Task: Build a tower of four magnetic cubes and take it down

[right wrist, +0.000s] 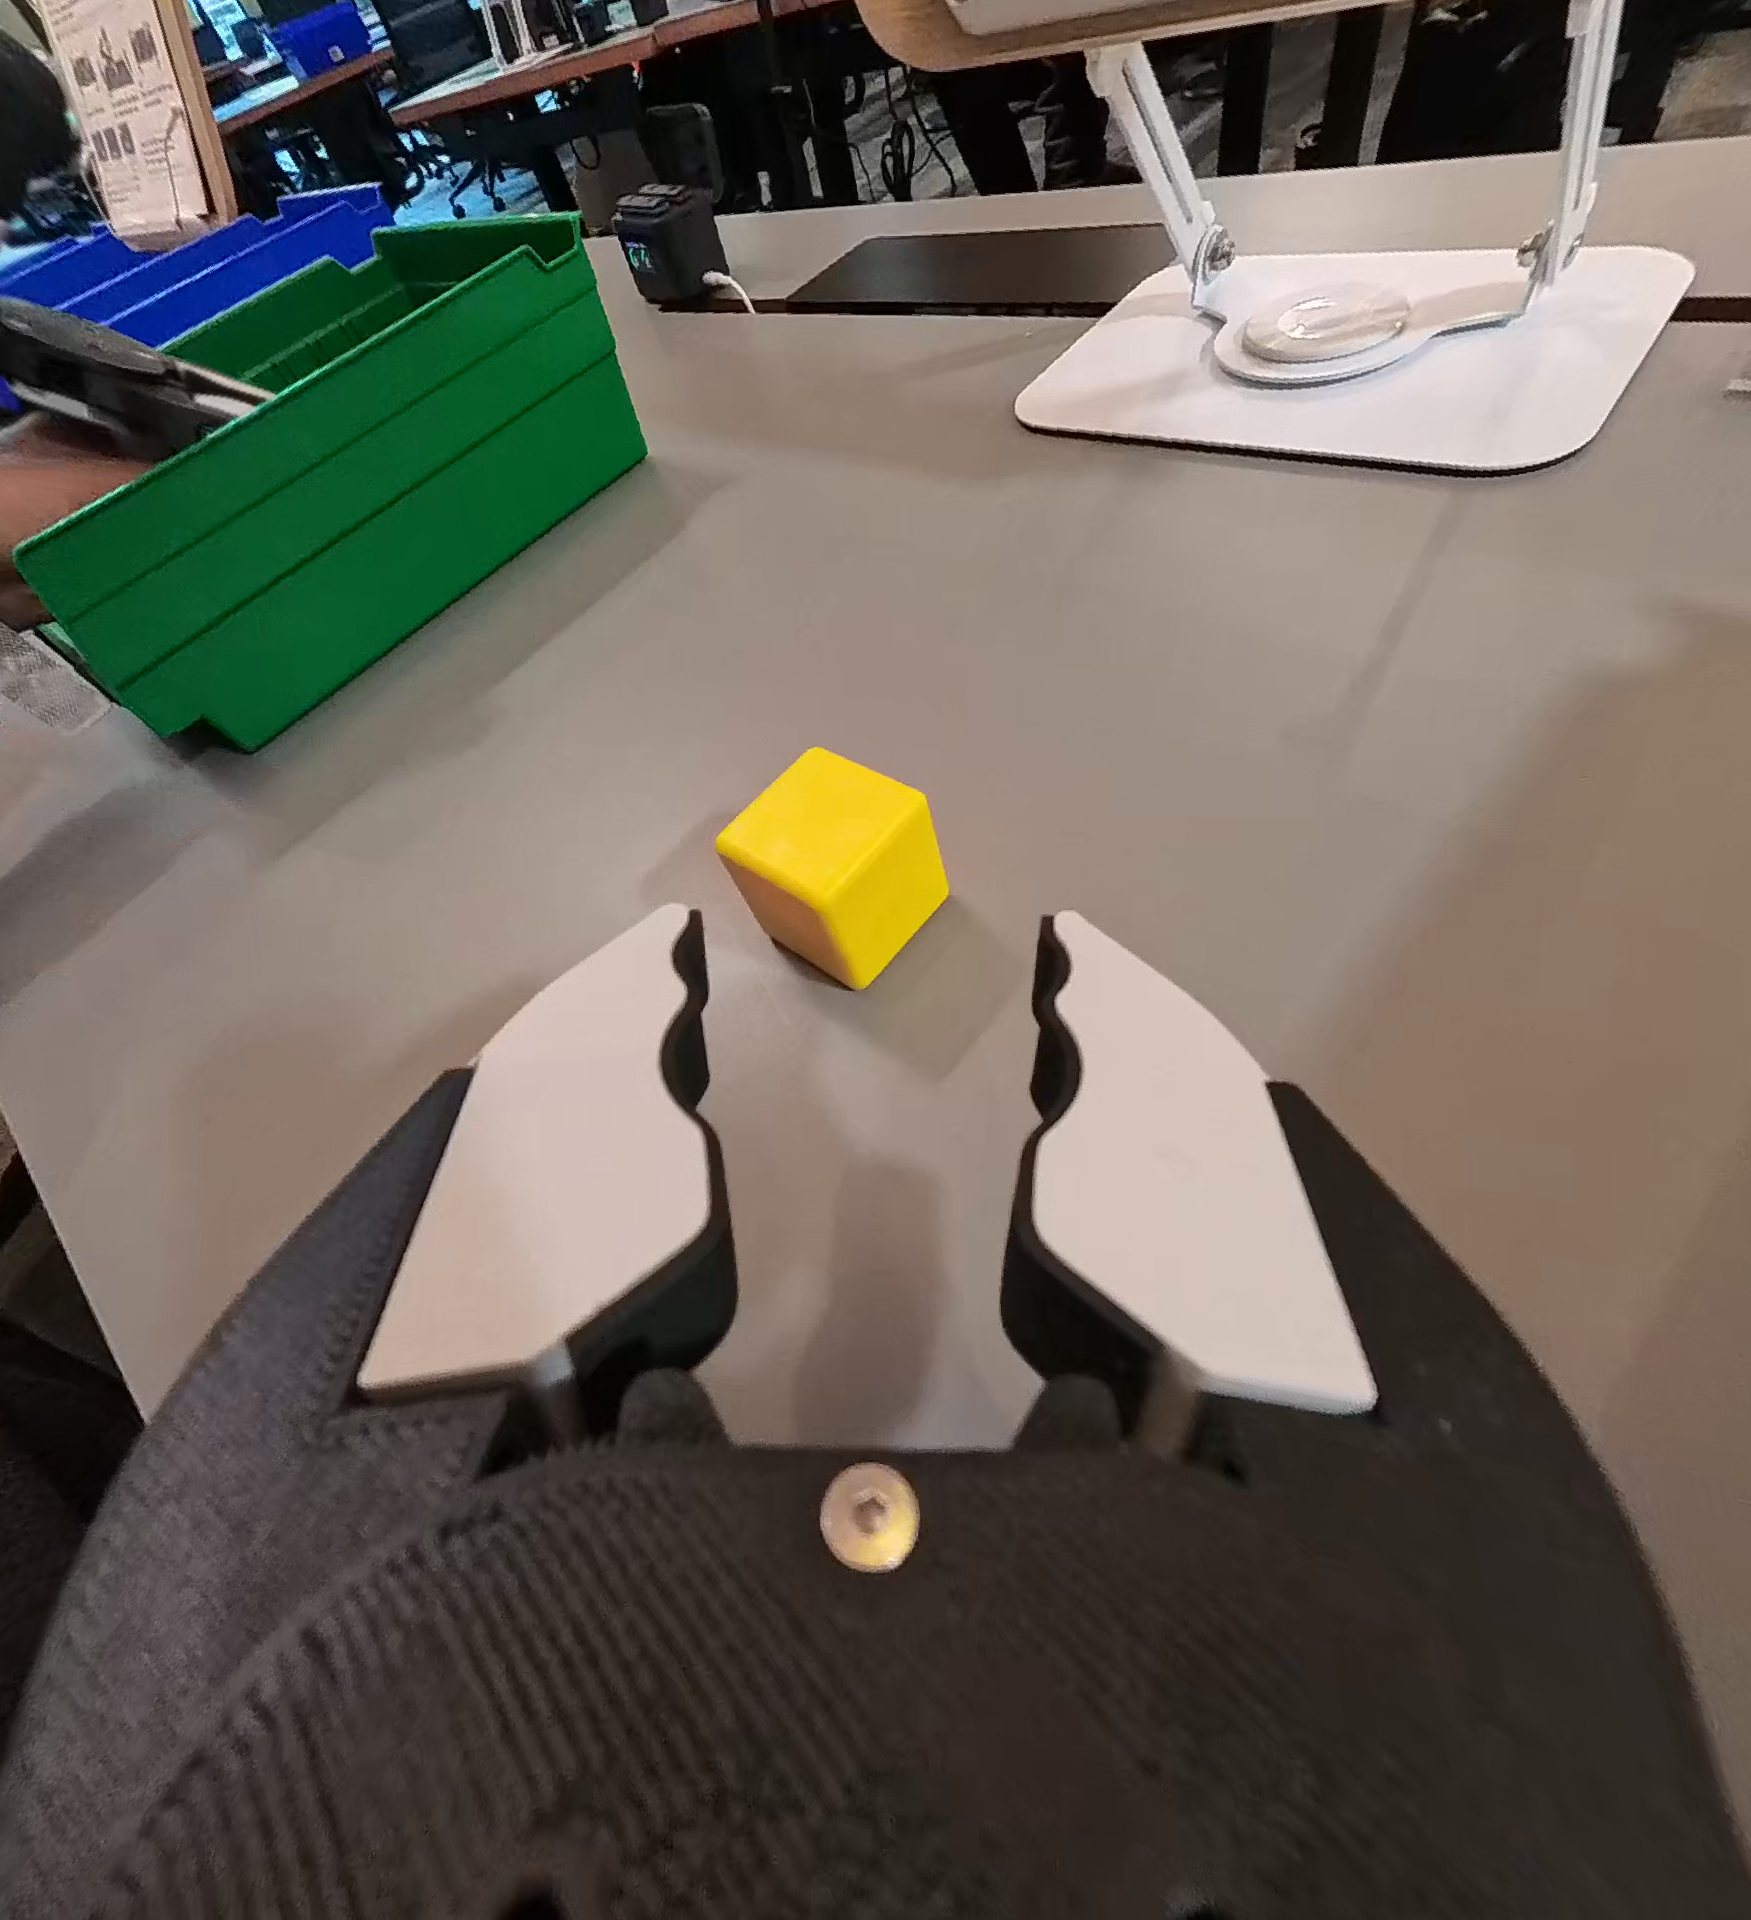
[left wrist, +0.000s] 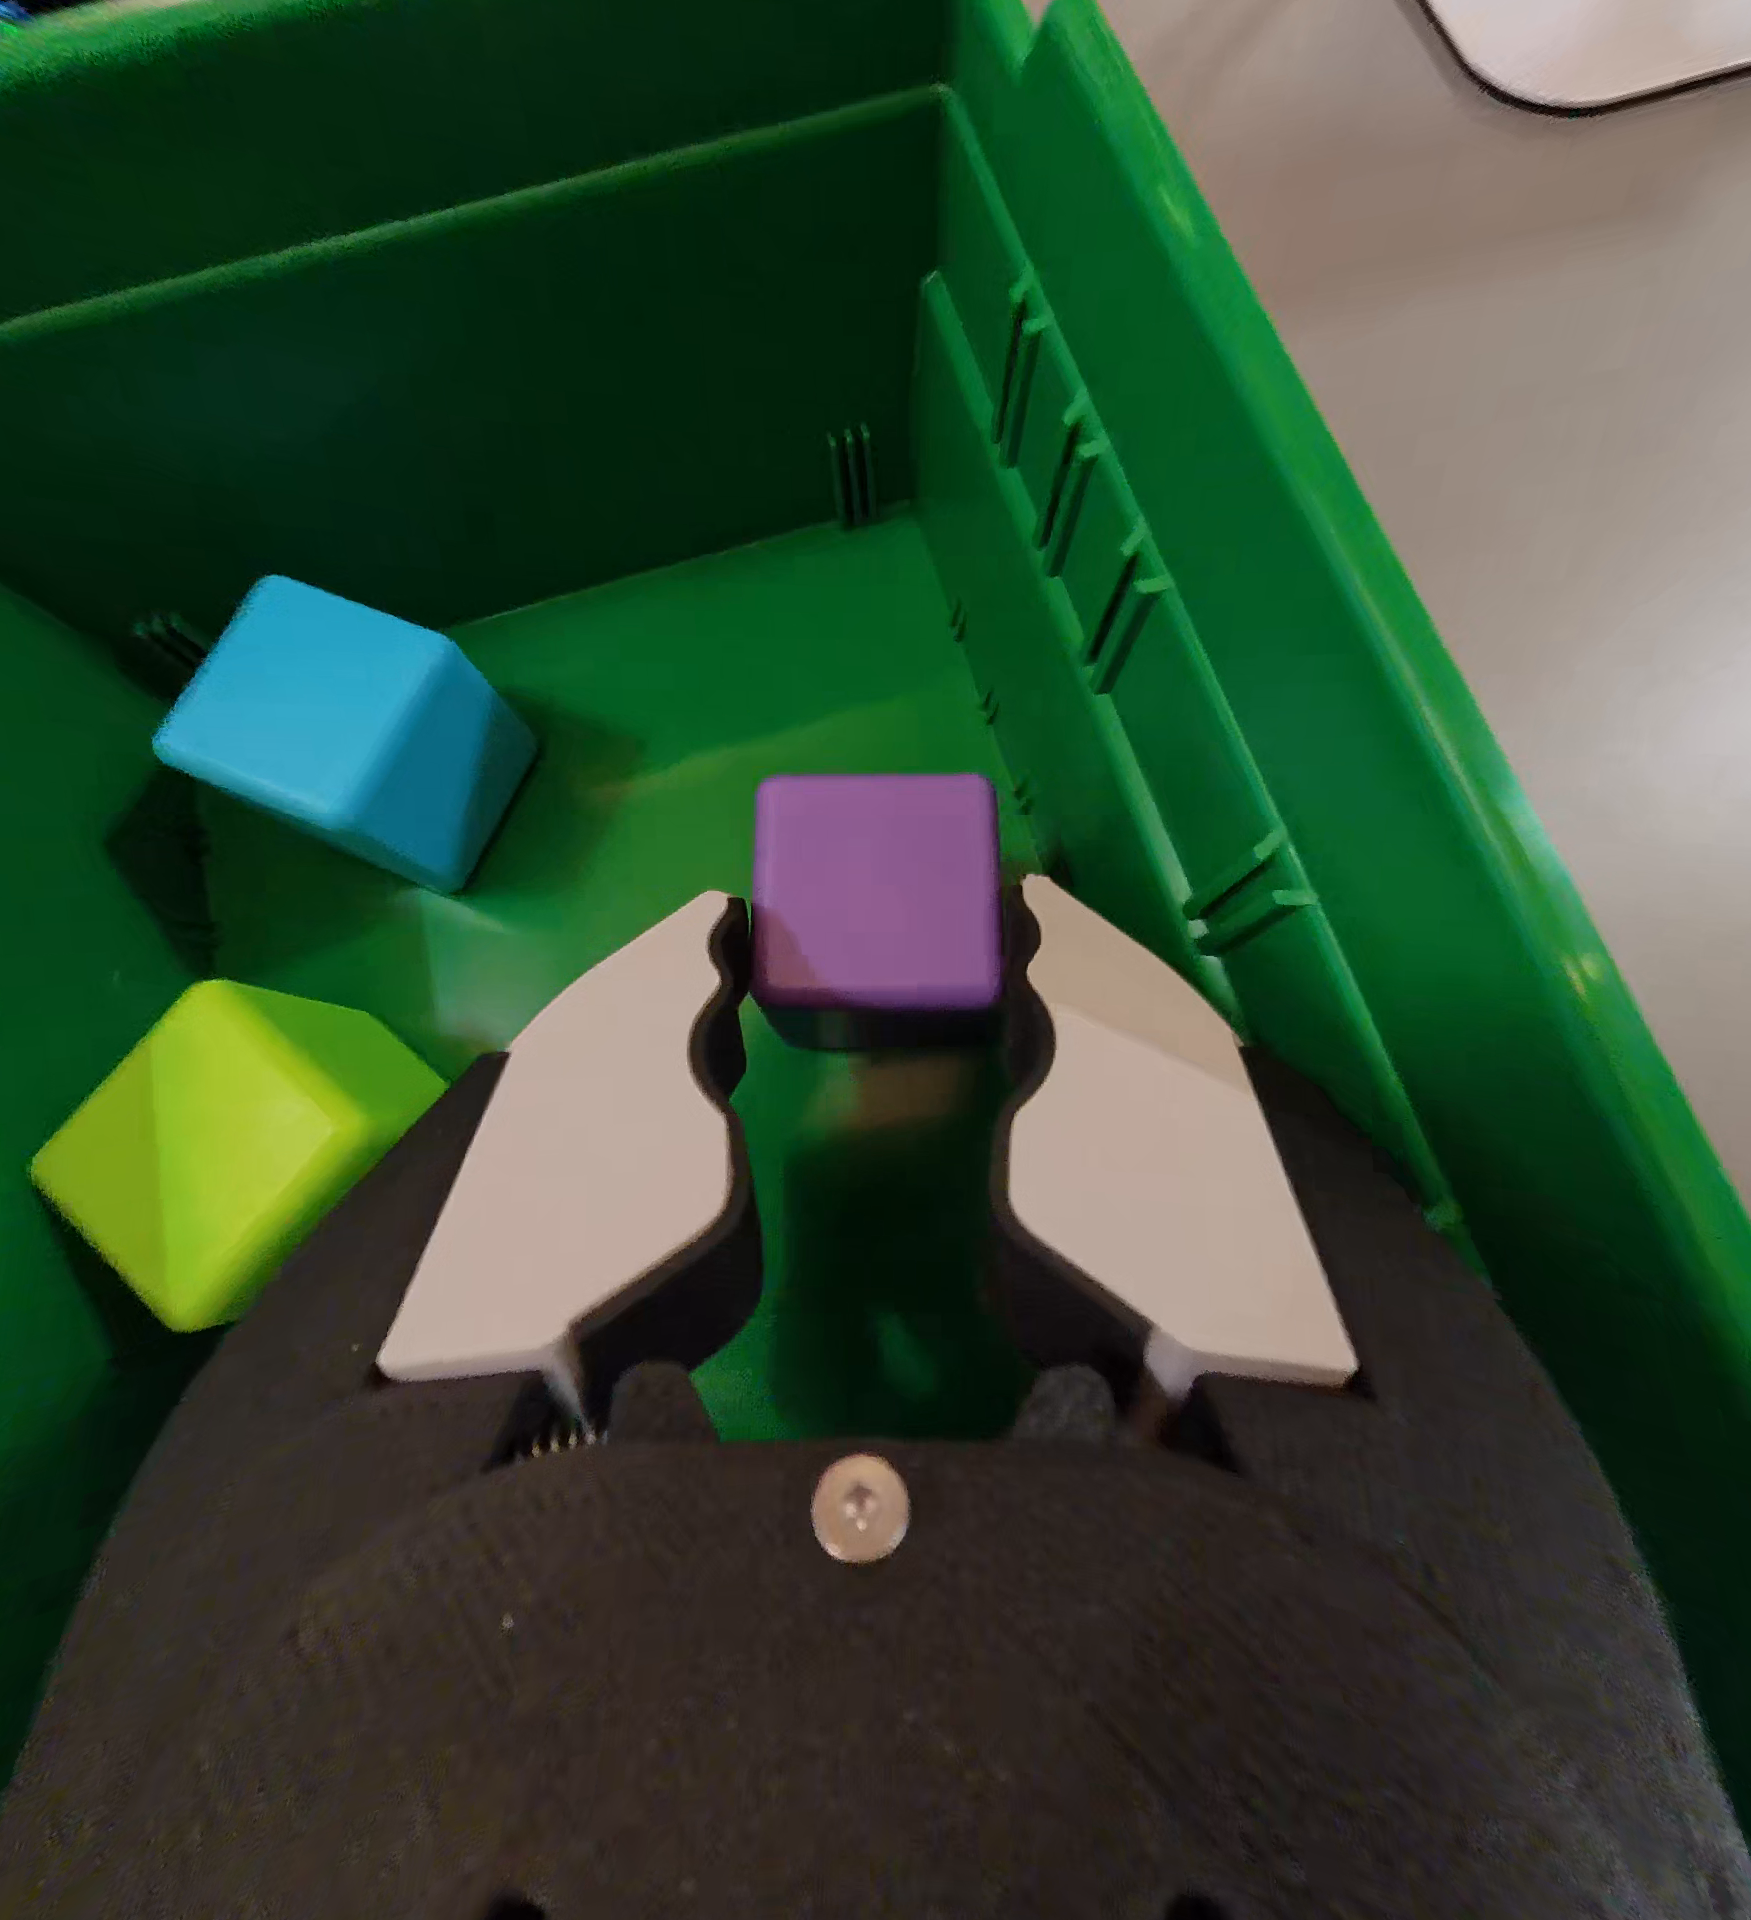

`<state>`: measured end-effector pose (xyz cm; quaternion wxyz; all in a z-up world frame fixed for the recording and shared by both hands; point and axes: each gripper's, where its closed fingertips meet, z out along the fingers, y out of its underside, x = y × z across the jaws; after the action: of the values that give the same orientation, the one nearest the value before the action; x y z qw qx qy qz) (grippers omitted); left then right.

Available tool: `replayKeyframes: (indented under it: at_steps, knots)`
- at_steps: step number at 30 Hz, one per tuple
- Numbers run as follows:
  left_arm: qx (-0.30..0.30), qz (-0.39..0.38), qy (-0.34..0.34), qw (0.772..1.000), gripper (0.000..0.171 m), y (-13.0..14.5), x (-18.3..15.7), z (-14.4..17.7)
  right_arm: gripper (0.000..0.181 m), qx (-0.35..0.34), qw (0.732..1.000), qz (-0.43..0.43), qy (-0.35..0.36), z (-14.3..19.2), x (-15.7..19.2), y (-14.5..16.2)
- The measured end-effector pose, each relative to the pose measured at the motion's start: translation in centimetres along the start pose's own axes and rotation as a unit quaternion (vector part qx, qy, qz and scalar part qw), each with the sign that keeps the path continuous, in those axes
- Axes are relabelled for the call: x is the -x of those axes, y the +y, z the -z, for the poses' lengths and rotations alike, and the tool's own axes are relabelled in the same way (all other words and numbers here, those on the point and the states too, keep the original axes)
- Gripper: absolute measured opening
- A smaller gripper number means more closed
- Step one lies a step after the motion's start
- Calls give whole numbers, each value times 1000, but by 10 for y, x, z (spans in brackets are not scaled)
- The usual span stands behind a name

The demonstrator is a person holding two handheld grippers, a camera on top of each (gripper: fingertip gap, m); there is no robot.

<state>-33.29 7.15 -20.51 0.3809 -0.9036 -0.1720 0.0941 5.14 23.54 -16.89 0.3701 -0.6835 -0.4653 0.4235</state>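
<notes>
Purple cube pinched over the green bin, yellow cube loose on the table

The purple cube point(left wrist: 876, 894) sits gripped at the fingertips of the left tool point(left wrist: 879, 935), held above the floor of the green bin point(left wrist: 642, 364); a blue block point(left wrist: 346, 727) lies at ten o'clock from it and a lime block point(left wrist: 227, 1148) at eight o'clock (both resting in the bin). The right tool point(right wrist: 869, 935) is spread wide and holds nothing, the yellow cube point(right wrist: 835, 862) on the grey table point(right wrist: 1266, 727) just past its tips at twelve o'clock, a white stand base point(right wrist: 1370, 405) at one o'clock
</notes>
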Motion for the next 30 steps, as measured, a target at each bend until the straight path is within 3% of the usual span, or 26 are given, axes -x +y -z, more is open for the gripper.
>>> replayKeyframes:
  at_steps: [4, 9, 12, 17, 19, 20, 22, 24, 27, 30]
  knots:
    - [-37, -19, -71, 997, 49, -17, 28, 23, 61, -1, 1000, -3, 0, 1, 0, 0]
    - [-152, 1, -33, 988, 48, -72, 15, 83, 60, -1, 1000, -3, -4, -1, 3, 0]
    - [-198, -34, 31, 979, 48, -105, -32, 114, 59, -2, 1000, -8, -4, -1, 3, 0]
    - [-197, -183, 165, 949, 49, -132, -158, 132, 58, -22, 999, -28, -9, 5, 1, -7]
    - [-189, -244, 222, 925, 49, -136, -208, 129, 57, -32, 999, -35, -11, 10, -1, -11]
    - [-189, -277, 270, 903, 49, -135, -236, 128, 56, -37, 998, -41, -13, 11, -1, -12]
    - [-187, -348, 388, 833, 49, -122, -289, 128, 54, -45, 997, -58, -21, 14, -2, -14]
    - [-171, -368, 475, 781, 49, -114, -324, 121, 53, -52, 995, -77, -30, 15, -1, -16]
    - [-130, -361, 541, 748, 49, -111, -350, 95, 53, -54, 994, -89, -38, 16, 0, -16]
    - [-95, -387, 546, 737, 50, -98, -363, 64, 52, -49, 995, -84, -38, 17, 3, -13]
